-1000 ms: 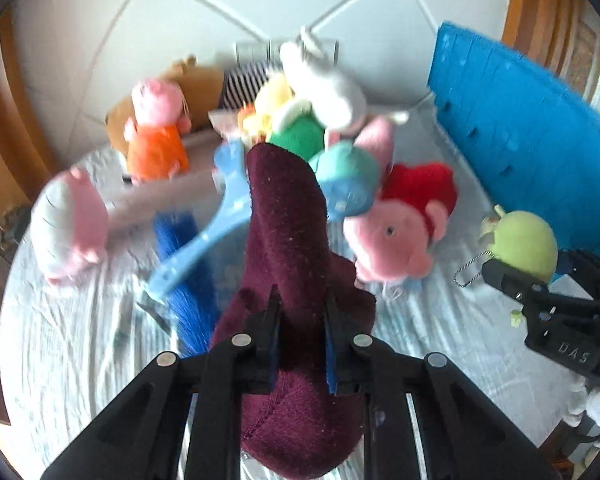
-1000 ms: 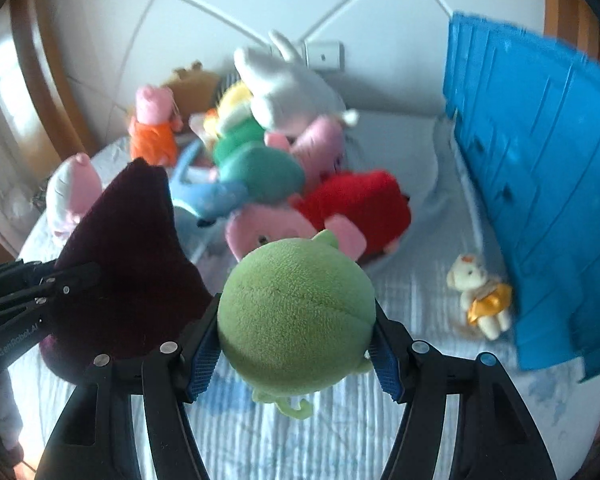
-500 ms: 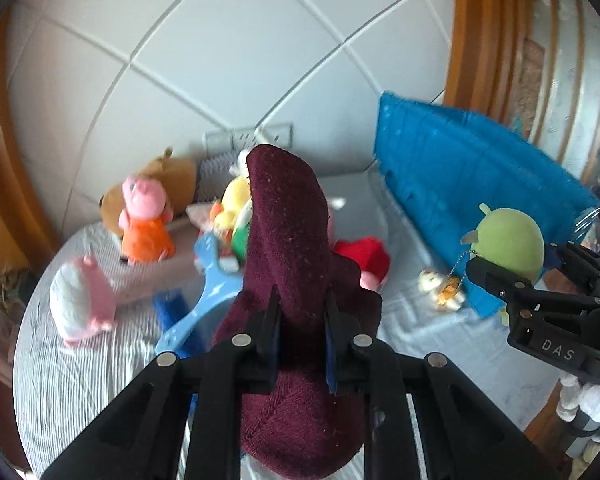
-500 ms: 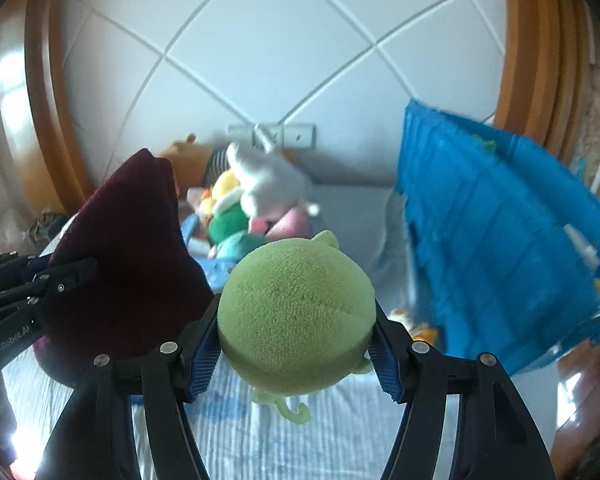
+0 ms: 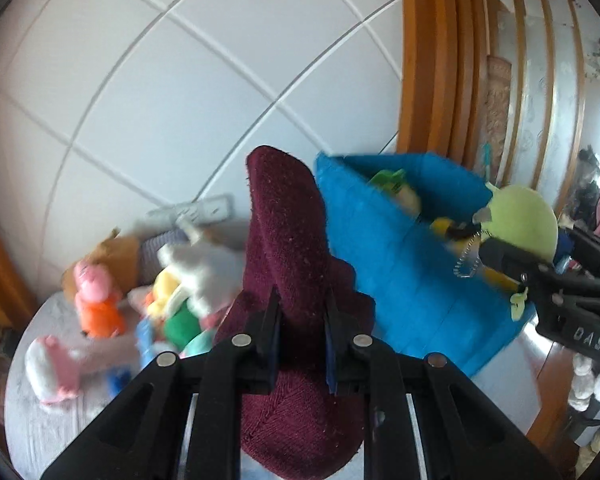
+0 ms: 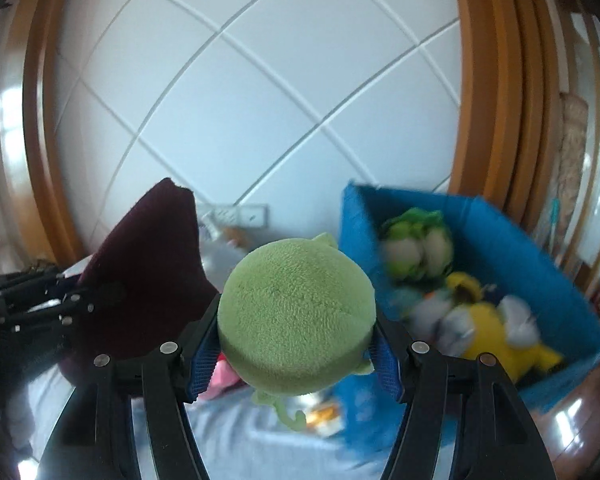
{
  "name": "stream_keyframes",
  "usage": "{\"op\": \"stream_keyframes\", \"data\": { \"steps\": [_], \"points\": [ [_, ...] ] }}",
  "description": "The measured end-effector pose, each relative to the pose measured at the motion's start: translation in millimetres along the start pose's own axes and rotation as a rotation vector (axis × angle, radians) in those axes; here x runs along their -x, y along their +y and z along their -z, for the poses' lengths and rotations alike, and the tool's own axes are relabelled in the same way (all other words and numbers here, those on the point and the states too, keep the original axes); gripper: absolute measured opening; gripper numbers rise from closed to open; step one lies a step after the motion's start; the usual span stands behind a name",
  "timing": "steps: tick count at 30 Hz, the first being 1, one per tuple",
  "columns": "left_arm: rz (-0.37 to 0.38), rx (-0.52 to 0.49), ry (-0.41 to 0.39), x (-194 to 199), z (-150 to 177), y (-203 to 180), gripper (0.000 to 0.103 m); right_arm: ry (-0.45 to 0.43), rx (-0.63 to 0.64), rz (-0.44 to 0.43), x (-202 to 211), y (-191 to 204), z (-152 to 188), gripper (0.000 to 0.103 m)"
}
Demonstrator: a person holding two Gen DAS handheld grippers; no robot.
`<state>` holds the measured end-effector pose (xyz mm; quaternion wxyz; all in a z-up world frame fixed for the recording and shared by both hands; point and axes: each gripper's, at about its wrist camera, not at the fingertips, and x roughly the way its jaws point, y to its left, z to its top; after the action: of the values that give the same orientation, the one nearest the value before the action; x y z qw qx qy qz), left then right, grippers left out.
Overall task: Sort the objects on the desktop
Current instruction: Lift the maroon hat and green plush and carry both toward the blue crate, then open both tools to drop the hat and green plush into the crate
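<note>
The left gripper point(image 5: 300, 332) is clenched on a dark maroon knitted sock point(image 5: 288, 240), its two fingers pinching the fabric from either side so that the toe end stands upright above them and the rest hangs below. The right gripper point(image 6: 296, 356) is clamped around a round green plush ball point(image 6: 296, 316), which fills the gap between the blue finger pads point(image 6: 202, 354) and trails a small green curl beneath. Both things are held up in the air, the sock to the left of the ball, and each shows in the other camera: the sock point(image 6: 148, 280) at the left of the right wrist view, the green ball point(image 5: 520, 220) at the right of the left wrist view, hovering at the rim of the blue fabric storage box point(image 5: 412, 264). That box point(image 6: 540, 264) stands open at the right and already holds plush toys, among them a yellow one point(image 6: 496, 336) and a green-and-white one point(image 6: 416, 248) (both blurred, so their shapes are hard to tell). On the pale cloth-covered tabletop point(image 5: 32, 420) to the left lies a heap of further plush toys, including a pig in an orange dress point(image 5: 98, 300) and a white one point(image 5: 204, 268). Behind everything rises a white tiled wall point(image 6: 260, 100), with a wall socket point(image 6: 240, 216) near its base.
</note>
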<state>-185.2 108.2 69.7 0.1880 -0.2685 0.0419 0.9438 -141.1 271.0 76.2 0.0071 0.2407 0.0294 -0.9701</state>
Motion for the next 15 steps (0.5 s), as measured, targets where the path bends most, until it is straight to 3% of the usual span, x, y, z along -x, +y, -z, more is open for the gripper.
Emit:
{"op": "stream_keyframes", "data": {
  "steps": [7, 11, 15],
  "points": [
    [0.006, 0.018, -0.044, -51, -93, -103, 0.017, -0.005, 0.085, 0.052, -14, -134, -44, 0.065],
    [0.019, 0.011, -0.004, -96, -143, -154, 0.017, 0.051, 0.108, 0.086, -44, -200, -66, 0.065],
    [0.012, -0.007, 0.11, -166, -170, -195, 0.017, 0.162, 0.085, 0.083, -89, -257, -78, 0.065]
  ]
}}
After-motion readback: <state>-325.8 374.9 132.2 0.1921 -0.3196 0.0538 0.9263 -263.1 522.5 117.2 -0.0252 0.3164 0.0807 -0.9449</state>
